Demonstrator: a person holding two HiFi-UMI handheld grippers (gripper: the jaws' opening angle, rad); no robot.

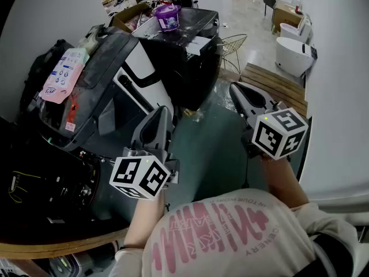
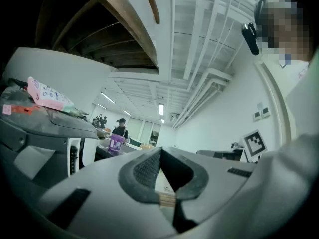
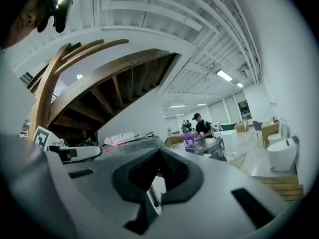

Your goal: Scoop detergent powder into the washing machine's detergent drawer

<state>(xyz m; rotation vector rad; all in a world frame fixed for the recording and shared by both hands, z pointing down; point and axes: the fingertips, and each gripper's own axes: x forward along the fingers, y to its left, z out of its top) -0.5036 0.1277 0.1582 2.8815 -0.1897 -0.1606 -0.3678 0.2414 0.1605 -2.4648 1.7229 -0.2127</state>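
Both grey hand-held grippers are held level, the left gripper [image 1: 159,119] at lower centre of the head view and the right gripper [image 1: 237,90] right of centre, each with its jaws pressed together on nothing. One round purple plastic detergent tub [image 1: 168,17] stands on top of the black box-shaped washing machine [image 1: 199,51] at upper centre, well apart from both grippers. One flat pink-and-white pouch [image 1: 64,74] lies on a dark slanted lid at upper left.

Smooth purple plastic tub [image 1: 168,17]; bare wooden slatted pallet [image 1: 277,85].

Purple detergent tub [image 1: 168,17] atop washing machine [image 1: 193,51]
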